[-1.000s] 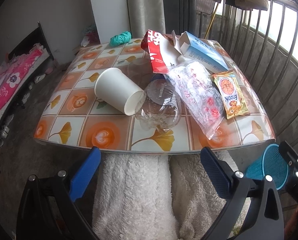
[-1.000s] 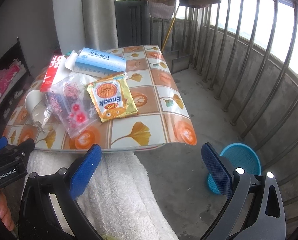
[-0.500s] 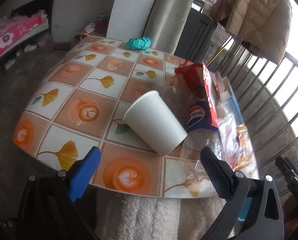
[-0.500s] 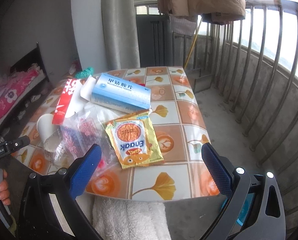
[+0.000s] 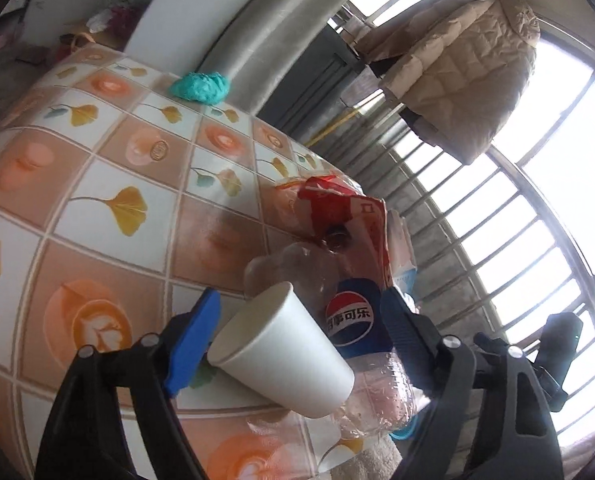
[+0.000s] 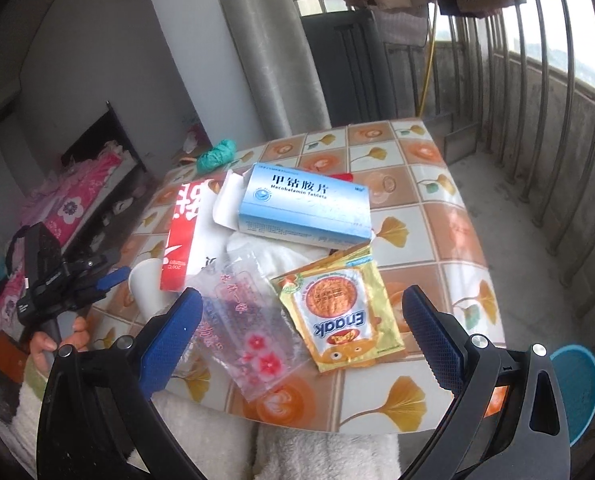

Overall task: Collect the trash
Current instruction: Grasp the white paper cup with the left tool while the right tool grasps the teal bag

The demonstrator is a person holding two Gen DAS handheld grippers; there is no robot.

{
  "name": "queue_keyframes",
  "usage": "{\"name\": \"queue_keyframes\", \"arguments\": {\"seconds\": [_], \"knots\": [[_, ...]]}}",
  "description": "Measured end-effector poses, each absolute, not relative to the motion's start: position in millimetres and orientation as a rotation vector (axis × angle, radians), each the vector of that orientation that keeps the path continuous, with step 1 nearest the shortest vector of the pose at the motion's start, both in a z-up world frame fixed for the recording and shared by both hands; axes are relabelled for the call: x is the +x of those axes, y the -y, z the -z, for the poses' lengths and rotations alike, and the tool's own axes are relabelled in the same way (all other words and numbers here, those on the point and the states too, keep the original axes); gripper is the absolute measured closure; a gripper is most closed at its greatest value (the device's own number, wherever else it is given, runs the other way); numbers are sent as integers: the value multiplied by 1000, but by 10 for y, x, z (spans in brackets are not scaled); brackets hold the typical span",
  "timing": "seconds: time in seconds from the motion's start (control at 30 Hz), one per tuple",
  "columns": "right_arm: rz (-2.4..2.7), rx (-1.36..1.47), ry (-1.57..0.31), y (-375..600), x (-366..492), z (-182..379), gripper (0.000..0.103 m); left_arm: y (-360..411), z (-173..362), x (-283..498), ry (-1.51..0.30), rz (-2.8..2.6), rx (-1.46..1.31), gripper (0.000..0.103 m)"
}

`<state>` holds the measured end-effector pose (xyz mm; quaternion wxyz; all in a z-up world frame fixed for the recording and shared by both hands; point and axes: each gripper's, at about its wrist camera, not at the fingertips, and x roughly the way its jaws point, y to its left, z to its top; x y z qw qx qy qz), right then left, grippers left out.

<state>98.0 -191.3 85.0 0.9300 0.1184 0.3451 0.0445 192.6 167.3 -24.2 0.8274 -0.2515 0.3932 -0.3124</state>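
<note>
A white paper cup (image 5: pixel 285 352) lies on its side on the tiled table (image 5: pixel 97 200), against a clear Pepsi bottle (image 5: pixel 353 320). My left gripper (image 5: pixel 297 334) straddles both, its jaws closing; the left pad sits at the cup's end and the right pad beside the bottle, with no firm press visible. A red-and-white packet (image 5: pixel 357 216) lies behind them. My right gripper (image 6: pixel 301 294) hangs open above the table's near edge, over a clear flowered bag (image 6: pixel 249 340) and a yellow snack packet (image 6: pixel 337 320). A blue medicine box (image 6: pixel 305 208) lies further back. The cup (image 6: pixel 145 288) shows at left beside the left gripper (image 6: pixel 113 278).
A blue mesh basket (image 6: pixel 573 392) stands on the floor at the right, by the balcony railing (image 6: pixel 557 160). A teal cloth (image 5: pixel 201 86) sits at the table's far edge. White fluffy fabric (image 6: pixel 217 440) hangs below the near edge. A hand (image 6: pixel 57 340) holds the left gripper.
My left gripper swung round to the table's left side, rolled, and closed in around the cup and bottle, its jaws narrowing. The right gripper rose and moved in over the near edge.
</note>
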Motion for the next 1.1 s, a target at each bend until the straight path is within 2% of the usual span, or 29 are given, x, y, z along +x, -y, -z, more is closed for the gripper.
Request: {"name": "queue_keyframes", "arguments": {"seconds": [0.1,0.23,0.27,0.4,0.47,0.63,0.8,0.93,1.1], "knots": [[-90,256,-722,1890,956,-839,7,-1646,314,2024,-878,762,-516,40],[-96,267,-744,1886,973,-867,7,-1627,451,2101,-943,791,-482,62],[-99,270,-747,1881,997,-881,7,-1643,481,2110,-949,795,-490,69],[-99,224,-758,1790,1100,-988,7,-1756,545,2085,-939,832,-559,82],[-97,170,-760,1700,1206,-1088,9,-1823,565,2043,-925,847,-598,93],[-277,177,-782,1404,1775,-1520,11,-2017,567,1956,-863,918,-760,99],[-486,293,-954,818,2906,-1733,16,-2170,448,1857,-782,886,-801,99],[-439,275,-1094,199,4024,-1537,21,-2311,357,1812,-700,767,-801,99],[-207,291,-1218,-155,5243,-929,35,-2467,421,1872,-635,606,-849,99]]}}
